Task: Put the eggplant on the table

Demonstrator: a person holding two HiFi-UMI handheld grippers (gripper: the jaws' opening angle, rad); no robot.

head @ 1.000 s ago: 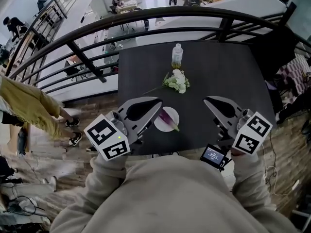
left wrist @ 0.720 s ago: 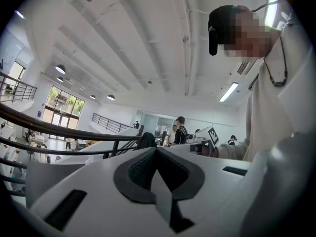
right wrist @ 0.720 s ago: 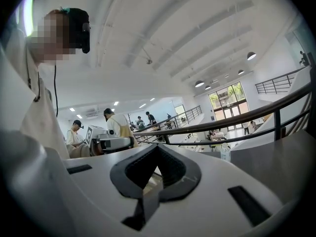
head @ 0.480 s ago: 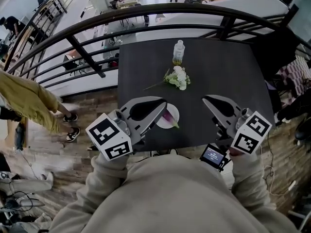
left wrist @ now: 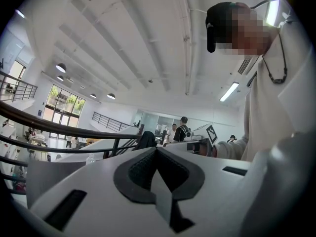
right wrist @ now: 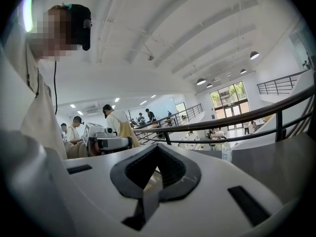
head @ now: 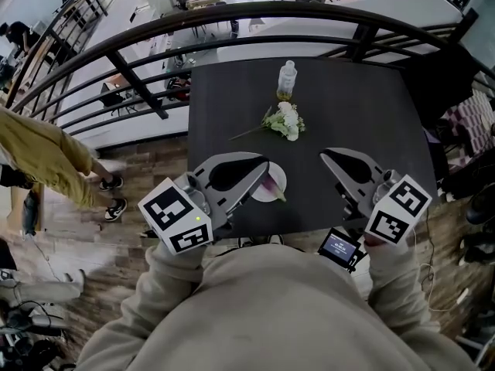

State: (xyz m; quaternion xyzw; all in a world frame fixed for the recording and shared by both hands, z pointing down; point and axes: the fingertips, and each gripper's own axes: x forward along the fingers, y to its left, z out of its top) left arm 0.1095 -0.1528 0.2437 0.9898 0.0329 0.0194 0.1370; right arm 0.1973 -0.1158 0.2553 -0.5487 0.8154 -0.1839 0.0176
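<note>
- Our left gripper (head: 261, 166), fingers clenched on nothing, hangs over the edge of a small round white plate (head: 279, 178).
- The purple eggplant (head: 271, 188) lies on that plate, on the dark square desk (head: 348, 107).
- Our right gripper (head: 326, 155), fingers clenched and empty, is apart from the plate.

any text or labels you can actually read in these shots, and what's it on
No text can be read in any view.
Small screen: lit lines of print, too small to read.
Bottle: its label is too small to read.
Marker cubes: black-and-white square patterns only, no letters or numbers.
</note>
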